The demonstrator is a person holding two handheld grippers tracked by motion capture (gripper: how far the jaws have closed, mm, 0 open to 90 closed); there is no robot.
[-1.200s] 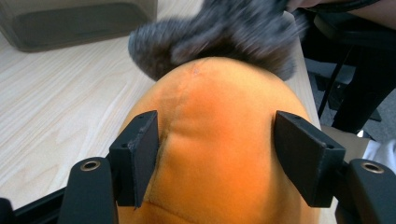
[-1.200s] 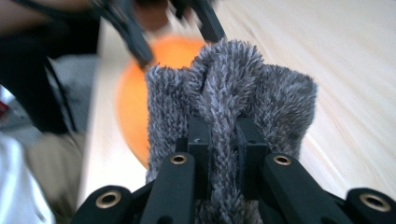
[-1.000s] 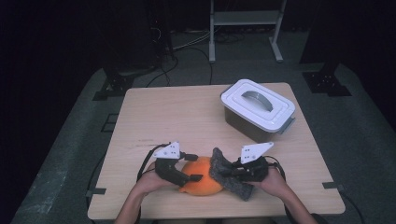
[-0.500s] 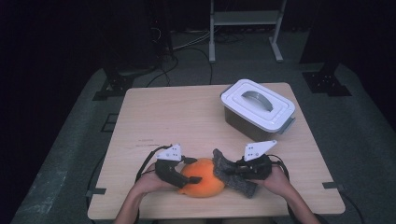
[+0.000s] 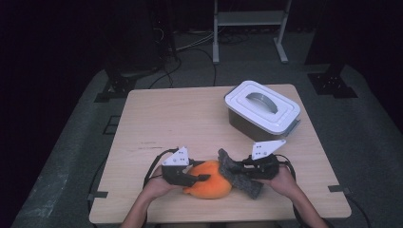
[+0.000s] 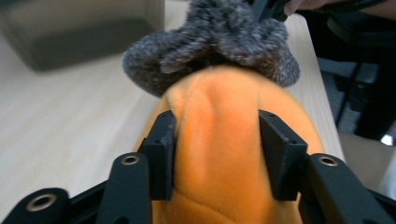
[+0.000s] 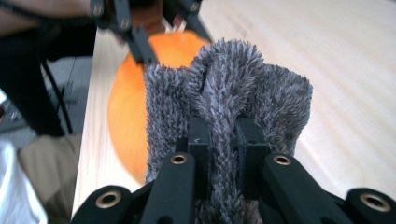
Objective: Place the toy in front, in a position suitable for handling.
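Between the jaws of the left claw, seen in the left gripper view, sits the orange plush body. Jaws have just been closing; both pads now press into its sides and the fabric bulges between and above them. Left claw: gripping the orange plush body.

Right claw, right gripper view: jaws nearly together, clamped on a fold of the grey fuzzy fabric. The pile stands up above and to both sides of the jaws. Right claw: closed on the grey fuzzy fabric.

High view: left claw comes in from the left onto the orange plush body, right claw from the right onto the grey fuzzy fabric. The two claws face each other across the pair of soft items. Grey fabric touches the orange body on its right side and partly overlaps it; left gripper view shows the grey piece bunched at the far end of the orange one. Whether the two are joined or merely pressed together, cannot tell.

Position: both items lie on the desk, at its near edge, roughly centred between the person's hands. One hand holds each claw, forearms entering from the bottom.

Farther out: a grey box with a white lid, handle recessed in the lid, stands at the far right part of the desk, well apart from the claws. Lid is on.
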